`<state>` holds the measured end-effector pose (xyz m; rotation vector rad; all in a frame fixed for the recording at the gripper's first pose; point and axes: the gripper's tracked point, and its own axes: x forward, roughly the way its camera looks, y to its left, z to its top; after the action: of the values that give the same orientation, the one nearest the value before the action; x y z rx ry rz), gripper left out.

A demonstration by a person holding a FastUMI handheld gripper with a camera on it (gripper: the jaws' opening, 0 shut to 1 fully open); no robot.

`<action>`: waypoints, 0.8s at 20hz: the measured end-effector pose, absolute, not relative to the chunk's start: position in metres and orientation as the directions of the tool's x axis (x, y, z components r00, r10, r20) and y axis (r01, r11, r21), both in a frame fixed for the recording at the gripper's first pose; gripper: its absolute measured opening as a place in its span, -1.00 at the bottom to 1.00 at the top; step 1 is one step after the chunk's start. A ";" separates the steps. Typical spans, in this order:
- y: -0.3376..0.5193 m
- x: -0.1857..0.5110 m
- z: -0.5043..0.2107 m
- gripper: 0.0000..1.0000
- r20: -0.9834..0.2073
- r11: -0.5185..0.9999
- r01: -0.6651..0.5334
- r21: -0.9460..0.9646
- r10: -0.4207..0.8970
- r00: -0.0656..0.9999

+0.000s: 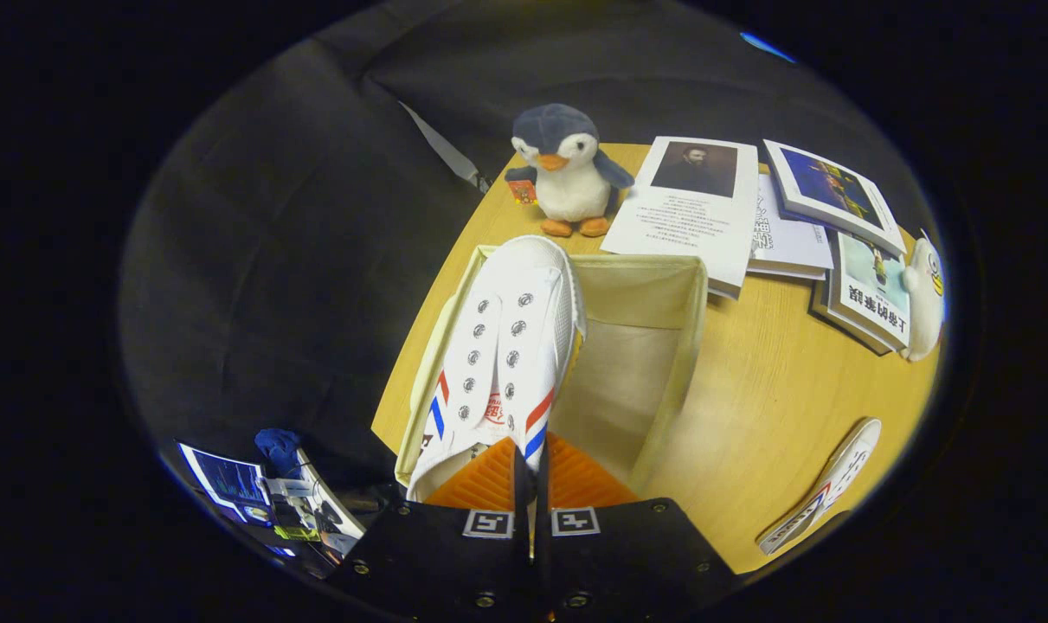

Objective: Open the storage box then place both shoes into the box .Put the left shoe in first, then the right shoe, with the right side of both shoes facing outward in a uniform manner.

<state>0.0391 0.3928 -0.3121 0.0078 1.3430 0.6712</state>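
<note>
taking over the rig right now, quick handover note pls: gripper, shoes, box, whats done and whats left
Gripper: shut on the heel side wall of the white shoe, one finger inside the shoe and one outside.
That shoe is held over the left part of the open storage box, toe pointing away toward the penguin toy. Whether it already touches the box floor cannot be told.
Second shoe lies on the wooden table, to the right of the box.
Done: box is open, first shoe picked up and brought to the box.
Left: set this shoe down and release it, then fetch the second shoe and put it in facing the same way.
</note>
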 end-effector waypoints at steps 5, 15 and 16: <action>0.405 0.040 -0.320 -0.96 -0.899 0.816 -0.467 0.341 0.428 0.092; 0.405 0.053 -0.310 0.92 -0.878 0.803 -0.521 0.290 0.439 0.188; 0.403 0.053 -0.312 0.94 -0.875 0.799 -0.533 0.277 0.439 0.204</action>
<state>0.0532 0.4029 -0.3120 -0.0931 1.1848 0.6797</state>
